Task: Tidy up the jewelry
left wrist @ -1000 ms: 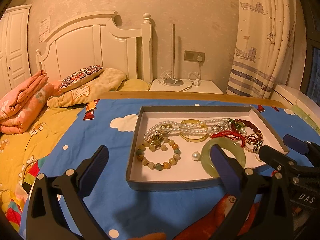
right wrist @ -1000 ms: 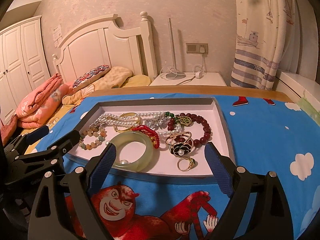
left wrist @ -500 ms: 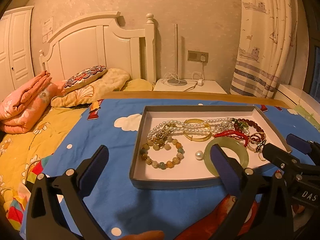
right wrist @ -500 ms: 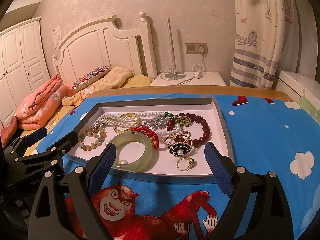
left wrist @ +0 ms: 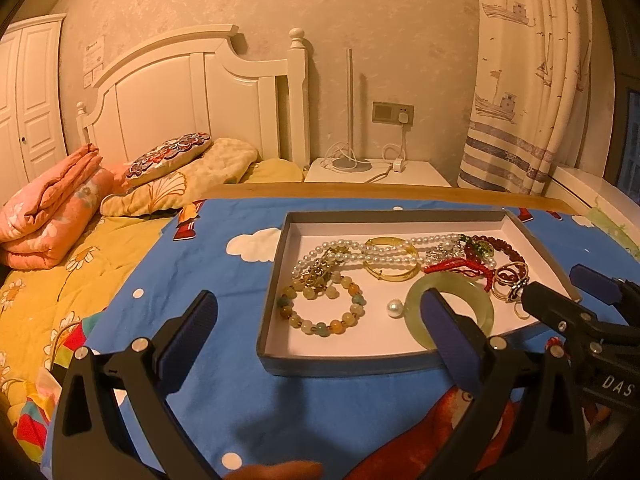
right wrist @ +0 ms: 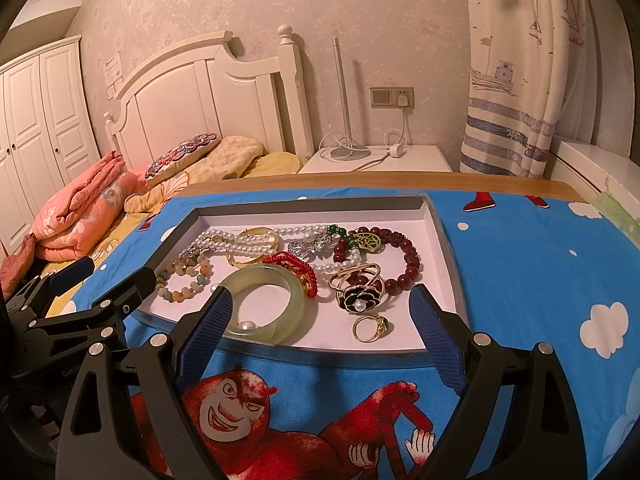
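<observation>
A: Where does the jewelry sit?

B: All of it lies in the shallow grey tray (right wrist: 447, 240) on the blue cartoon cloth (right wrist: 540, 264) over the table. A pearl necklace (right wrist: 256, 245) crosses a gold bangle (left wrist: 394, 258); the red cord bracelet (right wrist: 294, 266) touches the jade bangle (right wrist: 262, 300); the dark red bead bracelet (right wrist: 412, 258), the pale bead bracelet (left wrist: 324, 308), a flower ring (right wrist: 358, 294) and a small gold ring (right wrist: 370, 326) lie near them.

A: And the grippers?

B: Left gripper (left wrist: 320, 320) and right gripper (right wrist: 320, 332) both hang at the tray's near edge, jaws spread wide, holding nothing.

A: How far along?

B: Hard to say. The pieces overlap in one heap, which fits sorting yet to come, or everything already gathered into the tray.
</observation>
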Motion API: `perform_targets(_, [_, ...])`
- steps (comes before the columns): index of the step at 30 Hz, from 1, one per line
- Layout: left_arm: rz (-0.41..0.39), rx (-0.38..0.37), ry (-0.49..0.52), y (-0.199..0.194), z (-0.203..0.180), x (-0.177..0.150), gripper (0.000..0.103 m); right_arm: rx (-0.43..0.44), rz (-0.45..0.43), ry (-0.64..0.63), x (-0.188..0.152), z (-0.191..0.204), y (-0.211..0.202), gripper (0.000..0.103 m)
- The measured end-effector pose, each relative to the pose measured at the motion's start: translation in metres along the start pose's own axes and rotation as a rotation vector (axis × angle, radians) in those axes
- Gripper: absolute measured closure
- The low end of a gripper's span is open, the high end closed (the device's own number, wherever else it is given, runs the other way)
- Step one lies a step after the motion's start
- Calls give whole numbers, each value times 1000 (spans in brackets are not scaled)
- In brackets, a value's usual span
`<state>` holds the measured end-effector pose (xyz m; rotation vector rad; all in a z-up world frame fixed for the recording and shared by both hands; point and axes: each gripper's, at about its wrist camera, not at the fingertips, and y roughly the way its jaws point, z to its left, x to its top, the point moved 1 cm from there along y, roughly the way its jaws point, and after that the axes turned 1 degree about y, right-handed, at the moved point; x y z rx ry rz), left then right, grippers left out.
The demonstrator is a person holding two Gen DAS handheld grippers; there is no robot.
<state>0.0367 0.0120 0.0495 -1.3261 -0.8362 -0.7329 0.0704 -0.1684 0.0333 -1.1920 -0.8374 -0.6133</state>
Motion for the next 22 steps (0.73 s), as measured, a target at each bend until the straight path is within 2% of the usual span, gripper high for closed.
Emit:
perform_targets(11, [4, -17, -1, -1, 0, 0, 2, 1, 0, 1, 0, -1, 0, 17])
perform_targets(15, [28, -36, -55, 5, 11, 1, 3, 2, 3, 2, 0, -1, 0, 17])
perform_targets(16, [52, -46, -71, 7, 13, 2, 3, 0, 5, 2, 0, -1, -1, 17])
perform_targets(18, [153, -69, -104, 9, 19, 1, 3, -25, 47, -8, -3, 1, -4, 17])
perform_targets(20, [263, -69, -130, 10, 24, -5, 3, -29, 110, -13, -9, 1, -10, 17])
perform_targets(22, [330, -70, -114, 6, 29, -17, 3, -48, 185, -23, -18, 0, -13, 17])
